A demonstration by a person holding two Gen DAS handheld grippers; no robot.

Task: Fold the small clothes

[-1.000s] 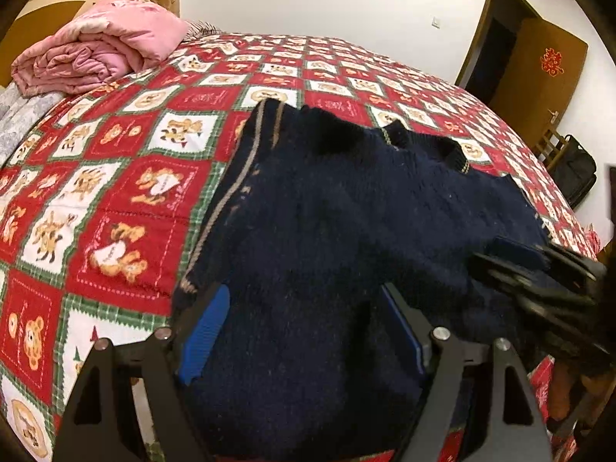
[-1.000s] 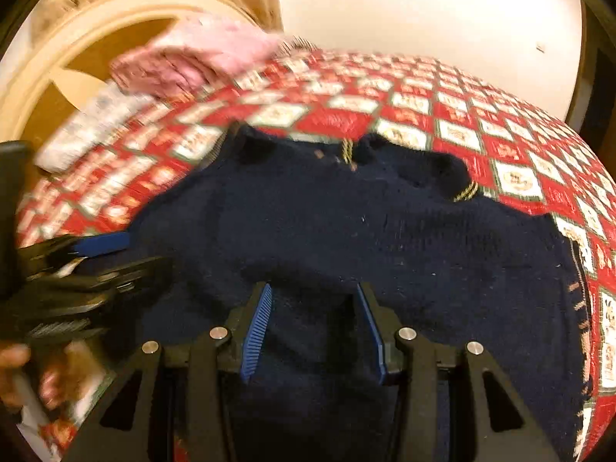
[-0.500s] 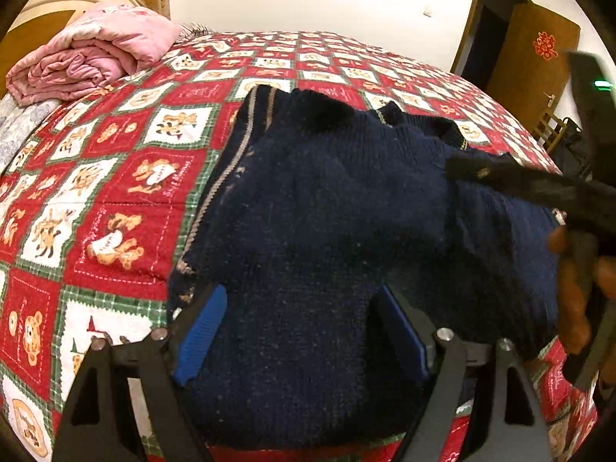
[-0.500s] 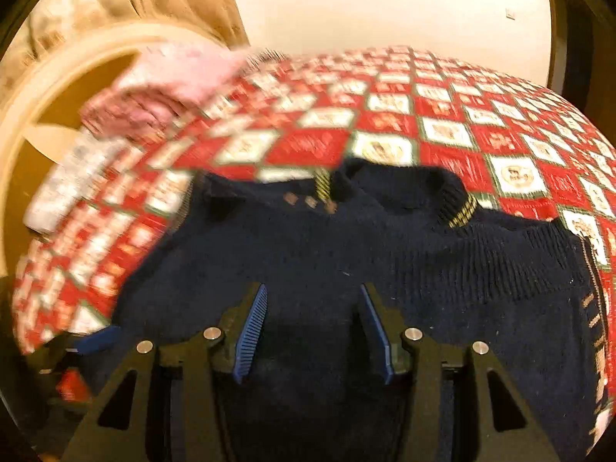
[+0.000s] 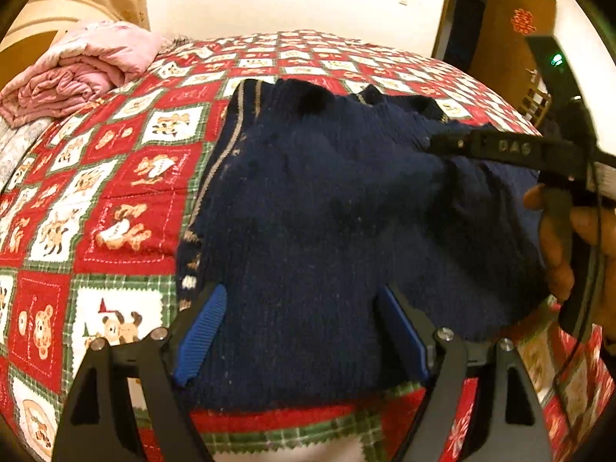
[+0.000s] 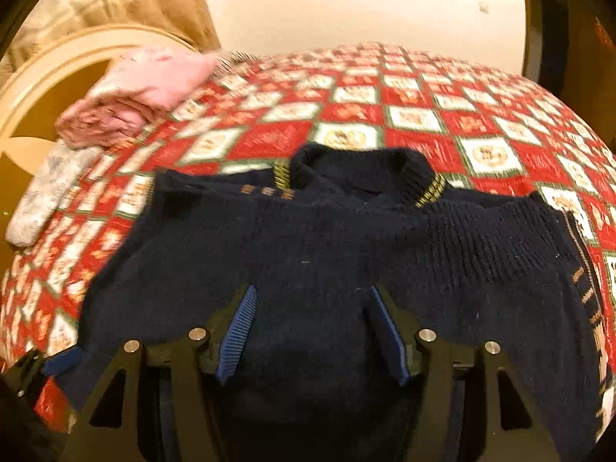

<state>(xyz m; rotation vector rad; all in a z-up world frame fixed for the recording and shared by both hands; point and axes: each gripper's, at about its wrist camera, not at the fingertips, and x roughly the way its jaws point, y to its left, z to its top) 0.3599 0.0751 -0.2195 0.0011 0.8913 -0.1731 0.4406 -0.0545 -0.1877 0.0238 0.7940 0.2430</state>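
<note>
Navy knit sweater [image 5: 315, 208] lay on the bed's red patchwork quilt [image 5: 127, 177], collar [image 6: 362, 171] toward the far side, sleeves apparently already turned in over the body. Left hand-held gripper [image 5: 300, 331] sat low at the near hem w/ jaws spread wide, blue pads either side of the knit, nothing pinched. Right hand-held gripper [image 6: 319, 331] was likewise agape over the mid-body, holding nothing; in the left view it reached across the sweater's right part. Folded pink blanket [image 5: 77, 73] sat well apart near the headboard. Looked to me like the step between folds: sides done, lengthwise fold not yet made. Next move prob calls for both grippers to drop onto the hem, pinch through all layers at matching spots, then carry it up toward the collar w/o dragging the tucked sleeves loose
</note>
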